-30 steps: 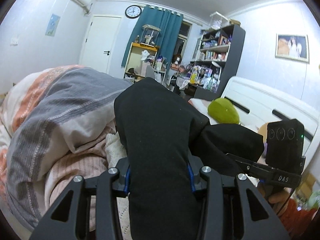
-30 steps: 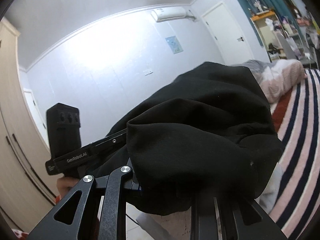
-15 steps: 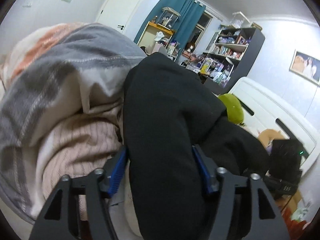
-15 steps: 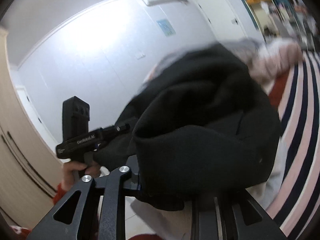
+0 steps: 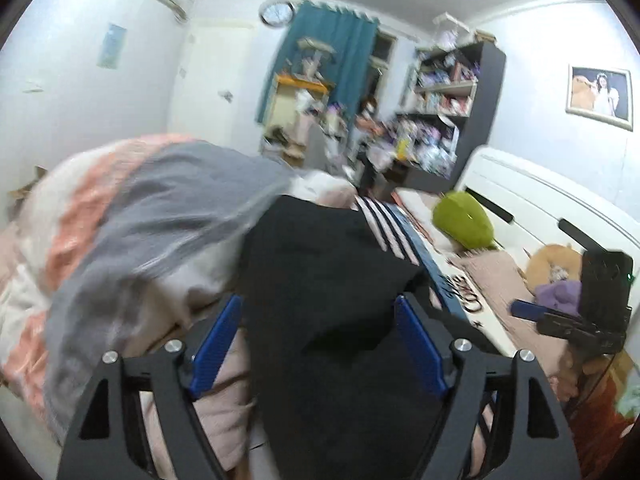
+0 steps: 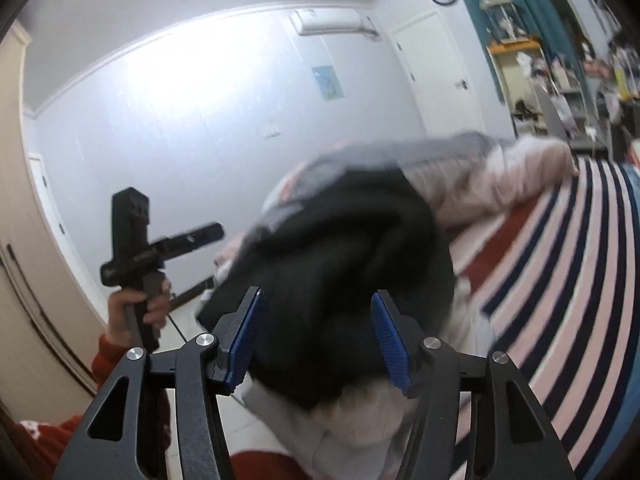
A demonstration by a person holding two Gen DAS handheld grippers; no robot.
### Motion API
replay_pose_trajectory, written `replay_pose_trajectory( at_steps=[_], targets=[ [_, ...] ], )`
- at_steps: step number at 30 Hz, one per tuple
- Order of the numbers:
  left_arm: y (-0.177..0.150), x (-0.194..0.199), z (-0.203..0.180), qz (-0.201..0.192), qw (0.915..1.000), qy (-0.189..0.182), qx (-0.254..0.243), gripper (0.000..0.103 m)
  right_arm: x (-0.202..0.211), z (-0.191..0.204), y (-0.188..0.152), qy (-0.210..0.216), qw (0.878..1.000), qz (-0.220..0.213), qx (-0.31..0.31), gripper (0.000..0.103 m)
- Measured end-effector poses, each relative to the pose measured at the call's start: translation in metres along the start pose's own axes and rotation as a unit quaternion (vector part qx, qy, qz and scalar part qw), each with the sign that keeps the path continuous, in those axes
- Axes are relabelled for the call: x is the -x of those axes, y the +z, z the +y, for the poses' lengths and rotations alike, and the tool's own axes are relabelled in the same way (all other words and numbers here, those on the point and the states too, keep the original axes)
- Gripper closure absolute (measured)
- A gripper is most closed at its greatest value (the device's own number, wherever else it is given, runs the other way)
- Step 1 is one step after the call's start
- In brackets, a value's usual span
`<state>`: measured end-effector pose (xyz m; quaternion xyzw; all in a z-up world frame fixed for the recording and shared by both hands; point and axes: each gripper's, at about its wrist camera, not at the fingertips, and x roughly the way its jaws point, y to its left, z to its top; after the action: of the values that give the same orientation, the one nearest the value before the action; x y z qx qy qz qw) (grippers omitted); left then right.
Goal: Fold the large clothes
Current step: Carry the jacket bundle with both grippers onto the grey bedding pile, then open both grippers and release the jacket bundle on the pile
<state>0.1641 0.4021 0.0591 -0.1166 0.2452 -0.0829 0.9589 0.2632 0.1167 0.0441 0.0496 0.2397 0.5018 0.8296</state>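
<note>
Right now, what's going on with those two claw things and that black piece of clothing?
Left gripper open, right gripper open. Black garment loose between both sets of fingers, on striped bedding. Rumpled quilt bunched right beside it.

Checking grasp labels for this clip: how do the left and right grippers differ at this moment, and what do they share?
The left gripper has its blue pads spread wider than the right gripper. The left points toward the bookshelf and headboard, the right toward the wall with the air conditioner. Both are open, with the black garment lying loose between the fingers.
</note>
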Motion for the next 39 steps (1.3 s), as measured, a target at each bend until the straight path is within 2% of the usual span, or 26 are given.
replay_pose_trajectory(
  at_steps=[1, 3, 4, 5, 6, 10, 14, 17, 19, 21, 22, 24, 26, 29, 34, 39],
  targets=[
    [0.011, -0.013, -0.007, 0.016, 0.9998, 0.002, -0.007, 0.028, -0.018, 0.001, 0.016, 0.006, 1.000, 0.020, 0.011, 0.071],
    [0.026, -0.045, -0.013, 0.059, 0.9978, 0.022, -0.023, 0.048, -0.048, 0.000, 0.030, 0.001, 0.998, 0.052, 0.018, 0.091],
    [0.030, -0.060, -0.011, 0.083, 0.9960, 0.024, -0.021, 0.068, -0.067, -0.004, 0.035, -0.009, 0.997, 0.071, 0.020, 0.092],
    [0.032, -0.075, -0.009, 0.110, 0.9937, 0.019, -0.011, 0.077, -0.086, -0.008, 0.038, -0.018, 0.996, 0.089, 0.020, 0.092],
    [0.031, -0.091, -0.005, 0.134, 0.9907, 0.019, -0.004, 0.077, -0.099, -0.012, 0.035, -0.021, 0.994, 0.105, 0.017, 0.092],
    [0.021, -0.126, 0.007, 0.165, 0.9842, 0.060, -0.020, 0.077, -0.157, -0.045, 0.017, -0.027, 0.983, 0.183, -0.018, 0.092],
    [0.001, -0.148, 0.018, 0.196, 0.9761, 0.091, -0.025, 0.077, -0.177, -0.061, -0.004, -0.018, 0.980, 0.193, -0.043, 0.094],
    [-0.003, -0.140, 0.021, 0.182, 0.9793, 0.086, -0.022, 0.077, -0.176, -0.063, -0.001, -0.011, 0.982, 0.185, -0.043, 0.093],
    [-0.003, -0.133, 0.020, 0.171, 0.9813, 0.086, -0.015, 0.076, -0.160, -0.054, -0.002, -0.015, 0.983, 0.178, -0.035, 0.092],
    [-0.006, -0.125, 0.017, 0.160, 0.9823, 0.096, -0.016, 0.072, -0.151, -0.051, 0.000, -0.022, 0.985, 0.170, -0.026, 0.091],
    [-0.006, -0.120, 0.013, 0.154, 0.9827, 0.100, -0.017, 0.067, -0.145, -0.049, 0.002, -0.026, 0.986, 0.165, -0.021, 0.090],
    [-0.009, -0.109, 0.002, 0.138, 0.9833, 0.116, -0.026, 0.057, -0.130, -0.043, 0.003, -0.028, 0.988, 0.154, -0.013, 0.080],
    [-0.013, -0.093, -0.009, 0.119, 0.9828, 0.136, -0.038, 0.041, -0.119, -0.040, 0.000, -0.027, 0.989, 0.146, -0.006, 0.077],
    [-0.018, -0.069, -0.031, 0.095, 0.9823, 0.150, -0.061, 0.040, -0.098, -0.035, -0.004, -0.021, 0.991, 0.133, -0.002, 0.077],
    [-0.026, -0.035, -0.063, 0.066, 0.9833, 0.156, -0.066, 0.039, -0.054, -0.026, -0.015, -0.017, 0.994, 0.110, 0.004, 0.075],
    [-0.038, 0.000, -0.118, 0.025, 0.9850, 0.151, -0.080, 0.033, 0.001, -0.018, -0.038, -0.037, 0.995, 0.093, 0.023, 0.066]
  ],
)
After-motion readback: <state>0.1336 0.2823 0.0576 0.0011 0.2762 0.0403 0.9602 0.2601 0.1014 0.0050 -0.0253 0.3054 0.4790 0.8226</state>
